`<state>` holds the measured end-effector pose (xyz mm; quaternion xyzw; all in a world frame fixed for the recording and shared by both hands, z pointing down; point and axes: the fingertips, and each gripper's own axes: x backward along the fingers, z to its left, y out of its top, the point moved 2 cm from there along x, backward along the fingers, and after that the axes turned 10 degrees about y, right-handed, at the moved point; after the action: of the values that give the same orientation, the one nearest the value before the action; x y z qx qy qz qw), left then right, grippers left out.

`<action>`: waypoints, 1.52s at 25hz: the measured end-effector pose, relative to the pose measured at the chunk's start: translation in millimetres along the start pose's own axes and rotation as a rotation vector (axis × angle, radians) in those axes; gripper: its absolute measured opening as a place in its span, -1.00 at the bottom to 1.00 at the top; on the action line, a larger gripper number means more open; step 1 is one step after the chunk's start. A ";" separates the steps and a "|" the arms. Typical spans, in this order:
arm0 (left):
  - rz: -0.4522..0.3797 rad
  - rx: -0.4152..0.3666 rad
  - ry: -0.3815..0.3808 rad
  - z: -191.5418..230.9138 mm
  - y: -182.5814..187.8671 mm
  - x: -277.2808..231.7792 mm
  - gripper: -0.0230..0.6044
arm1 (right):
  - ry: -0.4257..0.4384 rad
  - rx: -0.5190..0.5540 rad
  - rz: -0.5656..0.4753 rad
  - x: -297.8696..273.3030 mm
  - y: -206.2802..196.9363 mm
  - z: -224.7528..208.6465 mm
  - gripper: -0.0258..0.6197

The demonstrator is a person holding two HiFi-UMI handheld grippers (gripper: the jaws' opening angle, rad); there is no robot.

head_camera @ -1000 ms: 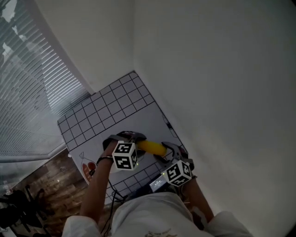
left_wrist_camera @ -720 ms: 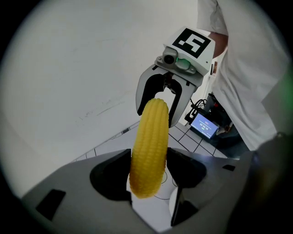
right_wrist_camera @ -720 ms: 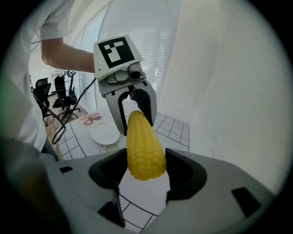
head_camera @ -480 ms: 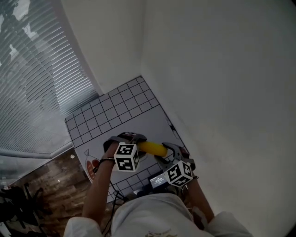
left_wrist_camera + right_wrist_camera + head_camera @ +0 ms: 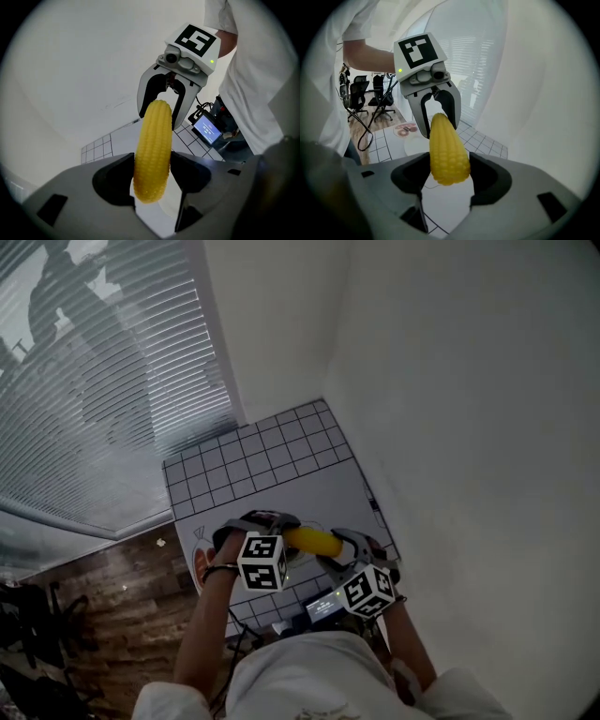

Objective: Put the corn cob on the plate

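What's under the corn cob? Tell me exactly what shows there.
Below the corn cob, part of a white plate shows on the checked mat. The cob itself and the right claw cover the rest of it.

We cannot read the little screen at the middle right (its words are too tiny). The corn cob hides much of the plate.

The left hand-held gripper clamps the corn cob; the right hand-held gripper holds its far end.
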<state>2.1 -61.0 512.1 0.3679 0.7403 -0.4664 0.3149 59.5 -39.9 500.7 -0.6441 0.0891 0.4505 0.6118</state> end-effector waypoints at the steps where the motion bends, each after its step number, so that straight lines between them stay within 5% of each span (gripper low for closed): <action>1: 0.011 0.016 0.009 -1.5 -6.0 4.6 -0.14 | 0.014 0.018 -0.007 -3.6 5.5 2.9 -0.10; 20: 0.174 0.286 0.155 -40.5 -82.0 68.3 -0.15 | 0.276 0.271 -0.071 -54.3 72.4 56.0 -0.10; 38: 0.218 0.417 0.063 -63.8 -118.5 28.8 -0.15 | 0.403 0.251 -0.020 -105.7 42.2 67.1 -0.10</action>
<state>-120.3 -29.8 566.5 0.5171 0.5934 -0.5606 0.2574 -61.4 -37.7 554.1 -0.6408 0.2583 0.2923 0.6612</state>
